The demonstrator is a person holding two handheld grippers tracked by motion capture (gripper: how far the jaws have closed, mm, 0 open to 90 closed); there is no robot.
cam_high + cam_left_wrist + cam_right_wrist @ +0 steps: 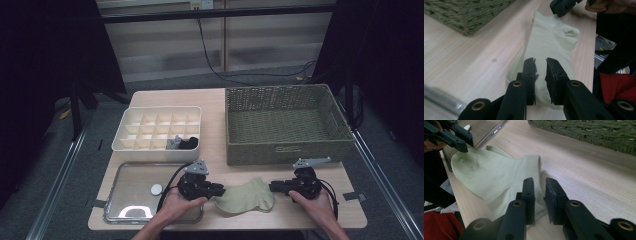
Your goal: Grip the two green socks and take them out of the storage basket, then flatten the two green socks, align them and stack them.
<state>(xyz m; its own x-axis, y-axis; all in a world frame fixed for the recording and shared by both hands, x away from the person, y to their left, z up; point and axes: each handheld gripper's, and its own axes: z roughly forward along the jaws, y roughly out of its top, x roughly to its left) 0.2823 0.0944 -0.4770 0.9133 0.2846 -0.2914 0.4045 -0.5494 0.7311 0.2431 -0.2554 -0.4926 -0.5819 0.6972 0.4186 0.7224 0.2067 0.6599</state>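
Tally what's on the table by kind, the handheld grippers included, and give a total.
Socks, pale green: 1
Wicker baskets, green: 1
Divided organiser boxes, cream: 1
Metal trays: 1
Small white discs on the tray: 1
Handheld grippers: 2, left gripper, right gripper
Total: 7
Dark items in one organiser compartment are too small to count.

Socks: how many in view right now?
2, maybe more hidden. A pale green fabric sock lies flat on the wooden table between the grippers; a dark rolled sock sits in a front compartment of the cream divided plastic box.
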